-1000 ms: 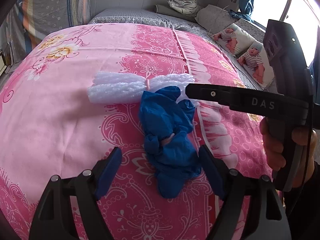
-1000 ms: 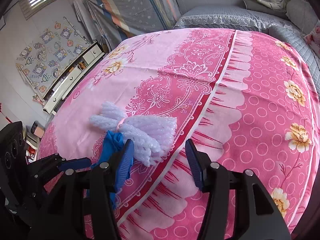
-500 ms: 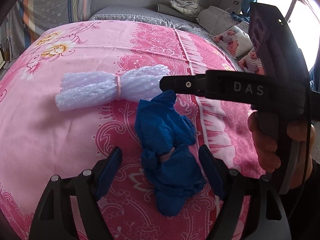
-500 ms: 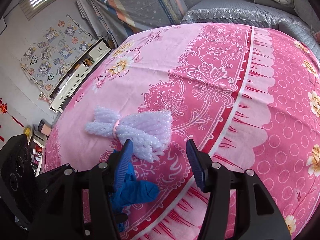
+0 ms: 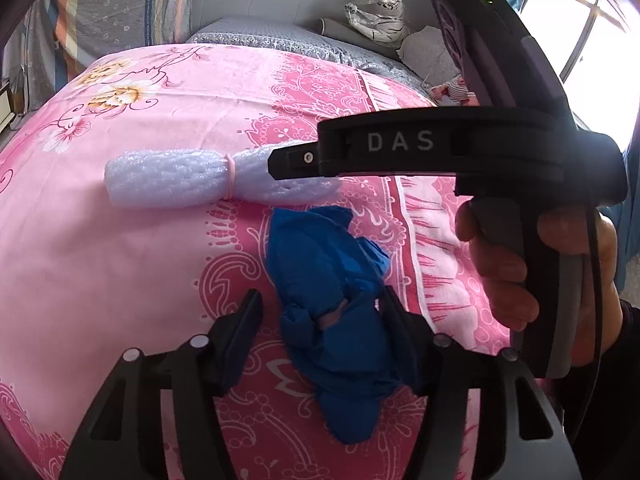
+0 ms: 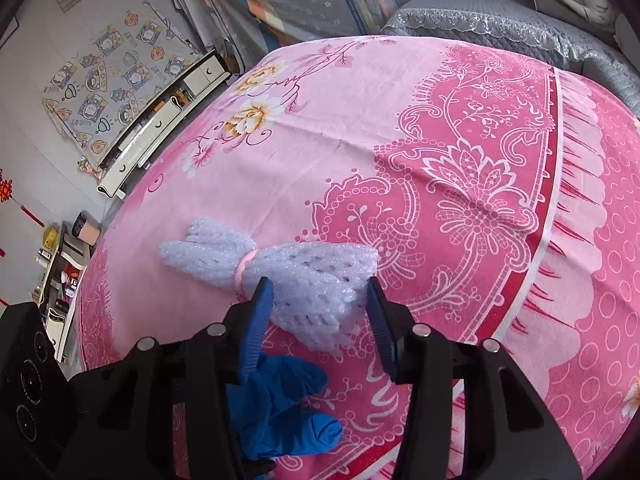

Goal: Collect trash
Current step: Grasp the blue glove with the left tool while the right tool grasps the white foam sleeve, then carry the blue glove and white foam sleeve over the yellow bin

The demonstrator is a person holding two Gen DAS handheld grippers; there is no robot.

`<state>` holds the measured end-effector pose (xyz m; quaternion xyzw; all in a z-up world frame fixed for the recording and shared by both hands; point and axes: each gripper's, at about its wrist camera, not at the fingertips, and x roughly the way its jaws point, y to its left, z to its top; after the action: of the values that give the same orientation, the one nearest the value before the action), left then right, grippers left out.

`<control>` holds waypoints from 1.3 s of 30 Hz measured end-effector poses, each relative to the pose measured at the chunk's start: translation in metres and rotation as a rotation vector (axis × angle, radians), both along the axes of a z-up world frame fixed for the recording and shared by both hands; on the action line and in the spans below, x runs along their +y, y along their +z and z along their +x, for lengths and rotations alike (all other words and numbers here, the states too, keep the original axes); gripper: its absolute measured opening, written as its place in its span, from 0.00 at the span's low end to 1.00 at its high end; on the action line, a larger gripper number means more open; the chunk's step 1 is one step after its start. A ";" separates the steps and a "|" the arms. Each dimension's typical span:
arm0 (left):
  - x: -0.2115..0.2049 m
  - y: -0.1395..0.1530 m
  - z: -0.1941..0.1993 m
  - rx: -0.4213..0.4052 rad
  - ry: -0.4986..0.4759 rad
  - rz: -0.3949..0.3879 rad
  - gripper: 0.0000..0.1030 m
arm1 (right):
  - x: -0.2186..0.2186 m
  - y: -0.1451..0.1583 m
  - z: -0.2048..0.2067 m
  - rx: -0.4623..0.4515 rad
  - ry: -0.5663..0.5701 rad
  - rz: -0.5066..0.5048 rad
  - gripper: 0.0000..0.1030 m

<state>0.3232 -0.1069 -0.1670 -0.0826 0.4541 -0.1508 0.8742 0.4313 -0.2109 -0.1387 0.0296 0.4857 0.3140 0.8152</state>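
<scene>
**Trash items on the bed: both tongs spread, nothing gripped**

We note a bedroom with a bed covered by a pink floral sheet (image 5: 120, 264), a grey quilt (image 6: 500, 20) at its far end, and a white drawer unit (image 6: 160, 120) against the wall beside a cartoon-print hanging (image 6: 104, 80).

Two items lie on the sheet. The first is a white foam net (image 6: 280, 272), cinched near its middle by a pink rubber band (image 6: 245, 266). The second is a crumpled blue glove (image 5: 332, 300), lying just beside the net on the near side.

The left tongs (image 5: 320, 328) are spread wide around the glove. The right-hand finger touches or nearly touches the glove's edge; the left-hand finger stands apart from it. We see no grip taken.

The right tongs (image 6: 320, 320) are likewise spread, straddling the wider end of the foam net. The net sits between the blue pads (image 6: 256, 320) with gaps on both sides, resting on the sheet. In the left wrist view, the right tool's black body crosses above the net's end, held by the person's right hand (image 5: 520, 272). We cannot tell whether the fingertips touch the sheet.
</scene>
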 end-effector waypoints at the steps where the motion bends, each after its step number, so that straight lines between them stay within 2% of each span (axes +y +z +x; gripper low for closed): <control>1: 0.001 0.000 0.002 0.002 0.002 -0.006 0.42 | 0.000 0.000 0.001 -0.002 -0.003 -0.003 0.35; 5: 0.005 -0.001 0.005 0.009 0.010 -0.029 0.30 | -0.001 0.002 0.006 -0.011 -0.027 0.001 0.21; 9: 0.010 0.002 0.005 0.013 0.010 -0.066 0.25 | -0.004 0.009 0.005 -0.051 -0.062 -0.018 0.17; 15: 0.014 0.020 -0.005 -0.028 0.006 -0.083 0.24 | -0.029 0.022 0.003 -0.081 -0.138 -0.013 0.16; 20: 0.014 0.045 -0.019 -0.084 -0.003 -0.082 0.24 | -0.058 0.045 -0.008 -0.125 -0.202 0.021 0.16; 29: -0.006 0.102 -0.056 -0.239 -0.037 -0.015 0.24 | -0.115 0.085 -0.051 -0.212 -0.327 0.060 0.16; 39: -0.044 0.147 -0.109 -0.367 -0.134 -0.014 0.24 | -0.180 0.103 -0.114 -0.274 -0.469 0.065 0.16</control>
<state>0.2142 -0.1511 -0.0196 -0.0297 0.2907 -0.2242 0.9297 0.3172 -0.3914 -0.0355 0.1245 0.3404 0.1333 0.9224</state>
